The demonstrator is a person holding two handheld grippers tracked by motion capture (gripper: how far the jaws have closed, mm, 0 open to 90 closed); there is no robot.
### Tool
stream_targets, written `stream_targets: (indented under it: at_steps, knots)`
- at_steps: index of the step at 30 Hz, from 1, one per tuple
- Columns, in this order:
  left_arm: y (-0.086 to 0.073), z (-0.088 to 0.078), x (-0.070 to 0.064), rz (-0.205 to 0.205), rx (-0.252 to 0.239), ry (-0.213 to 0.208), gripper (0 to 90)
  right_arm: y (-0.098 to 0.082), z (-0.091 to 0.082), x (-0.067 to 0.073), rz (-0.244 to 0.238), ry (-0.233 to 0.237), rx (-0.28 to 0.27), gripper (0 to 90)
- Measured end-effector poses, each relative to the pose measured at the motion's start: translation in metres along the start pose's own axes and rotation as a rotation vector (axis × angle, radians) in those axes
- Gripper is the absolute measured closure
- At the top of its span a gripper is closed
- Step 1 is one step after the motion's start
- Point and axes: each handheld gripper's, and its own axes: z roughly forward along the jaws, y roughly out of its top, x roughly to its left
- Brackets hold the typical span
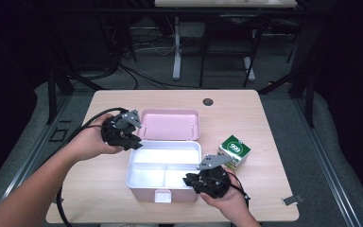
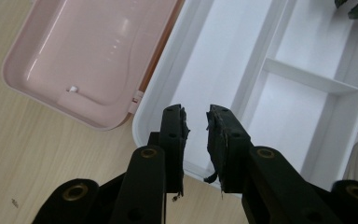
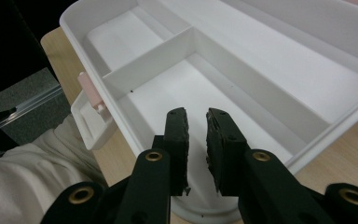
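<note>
The left gripper [image 1: 134,137], jaws slightly apart and empty, hovers at the hinge corner of the open pink box [image 1: 137,177] at mid-table. The right gripper [image 1: 192,178], jaws likewise narrowly parted, hangs over its near compartment; the green carton [image 1: 234,151], beside the box, looks due for packing squarely.
</note>
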Motion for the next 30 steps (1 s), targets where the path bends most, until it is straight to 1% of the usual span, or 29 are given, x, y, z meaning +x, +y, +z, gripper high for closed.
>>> stream_targets:
  at_steps: [3, 4, 5, 7, 9, 10, 11, 13, 14, 18, 21, 25, 27, 28, 30]
  knots:
    - [0.001, 0.004, -0.002, 0.022, 0.027, -0.007, 76.3, -0.001, -0.001, 0.0, 0.001, 0.003, 0.001, 78.2]
    - [0.002, 0.006, -0.003, 0.032, 0.044, -0.011, 76.7, -0.001, -0.003, 0.0, -0.001, -0.001, 0.012, 78.2]
    - [0.002, 0.007, -0.003, 0.034, 0.047, -0.01, 76.7, -0.001, -0.004, 0.0, 0.002, -0.003, 0.001, 78.1]
    - [0.004, 0.01, -0.005, 0.044, 0.07, -0.016, 77.4, -0.001, -0.007, -0.001, 0.0, 0.0, 0.006, 77.7]
    - [0.007, 0.011, -0.007, 0.061, 0.092, -0.022, 77.7, -0.002, -0.008, -0.001, 0.003, -0.002, -0.015, 77.6]
    - [0.008, 0.012, -0.008, 0.067, 0.1, -0.024, 78.0, -0.002, -0.01, -0.001, 0.008, -0.003, -0.012, 77.5]
    - [0.01, 0.013, -0.009, 0.082, 0.118, -0.025, 78.3, -0.002, -0.011, -0.002, 0.002, 0.001, -0.014, 77.5]
    - [0.013, 0.016, -0.011, 0.099, 0.139, -0.028, 78.7, -0.001, -0.013, -0.003, 0.005, -0.003, -0.017, 77.4]
    - [0.016, 0.018, -0.013, 0.115, 0.156, -0.028, 79.0, -0.001, -0.014, -0.003, 0.009, -0.004, -0.021, 77.2]
    - [0.024, 0.023, -0.018, 0.151, 0.187, -0.029, 80.0, -0.001, -0.018, -0.005, 0.012, -0.005, -0.028, 76.9]
    - [0.028, 0.029, -0.022, 0.163, 0.202, -0.036, 80.1, -0.001, -0.019, -0.005, 0.014, -0.005, -0.035, 76.4]
    - [0.034, 0.037, -0.026, 0.2, 0.235, -0.041, 80.1, -0.001, -0.022, -0.006, 0.017, -0.011, -0.04, 76.1]
    - [0.038, 0.041, -0.029, 0.209, 0.241, -0.043, 80.1, -0.001, -0.024, -0.007, 0.019, -0.014, -0.047, 76.0]
    - [0.04, 0.042, -0.03, 0.22, 0.248, -0.043, 80.1, -0.001, -0.025, -0.007, 0.02, -0.016, -0.049, 75.9]
    - [0.043, 0.045, -0.033, 0.225, 0.25, -0.05, 80.2, -0.001, -0.028, -0.008, 0.021, -0.023, -0.059, 76.0]
